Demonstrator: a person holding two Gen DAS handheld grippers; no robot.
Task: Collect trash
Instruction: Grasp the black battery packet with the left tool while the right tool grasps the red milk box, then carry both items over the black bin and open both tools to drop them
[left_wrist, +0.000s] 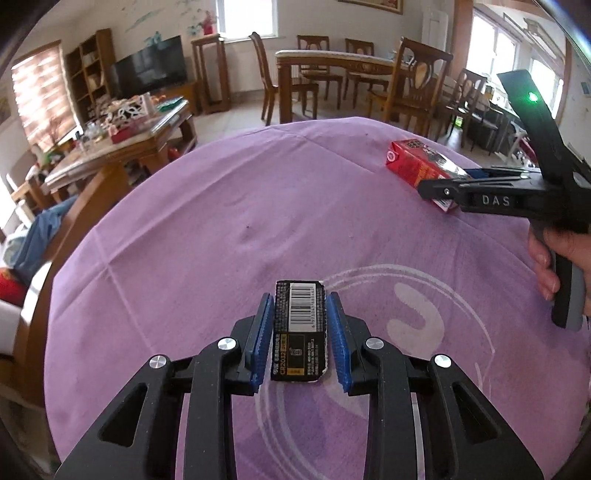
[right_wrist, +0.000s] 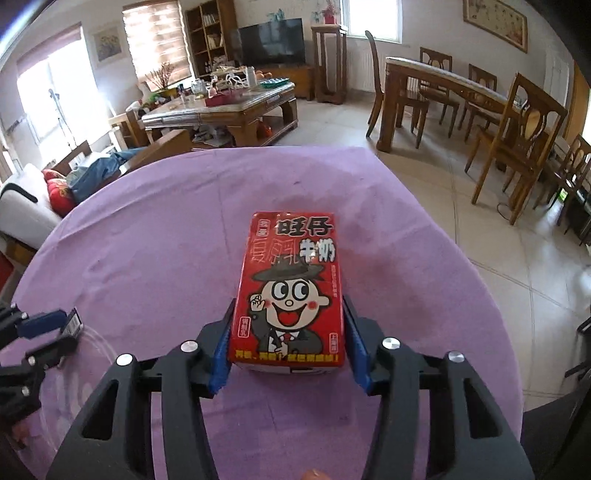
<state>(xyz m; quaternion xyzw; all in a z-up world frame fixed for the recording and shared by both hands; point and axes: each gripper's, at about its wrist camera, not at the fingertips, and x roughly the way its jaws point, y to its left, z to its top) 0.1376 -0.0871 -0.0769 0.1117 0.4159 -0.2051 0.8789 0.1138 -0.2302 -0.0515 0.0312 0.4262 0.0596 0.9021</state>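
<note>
A black battery card (left_wrist: 299, 328) with a barcode lies between the blue pads of my left gripper (left_wrist: 300, 332). The pads touch or nearly touch its long edges on the purple tablecloth (left_wrist: 221, 221). A red milk carton (right_wrist: 291, 288) with a cartoon face sits between the pads of my right gripper (right_wrist: 288, 332), which press its sides. The carton (left_wrist: 417, 166) and right gripper (left_wrist: 480, 195) show at the right of the left wrist view. The left gripper (right_wrist: 55, 332) with the card (right_wrist: 74, 323) shows at the left of the right wrist view.
The round table's far edge (right_wrist: 258, 149) curves close beyond the carton. Past it are a cluttered coffee table (right_wrist: 221, 110), a sofa (right_wrist: 29, 206) on the left, and a dining table with chairs (right_wrist: 461, 96) on the right.
</note>
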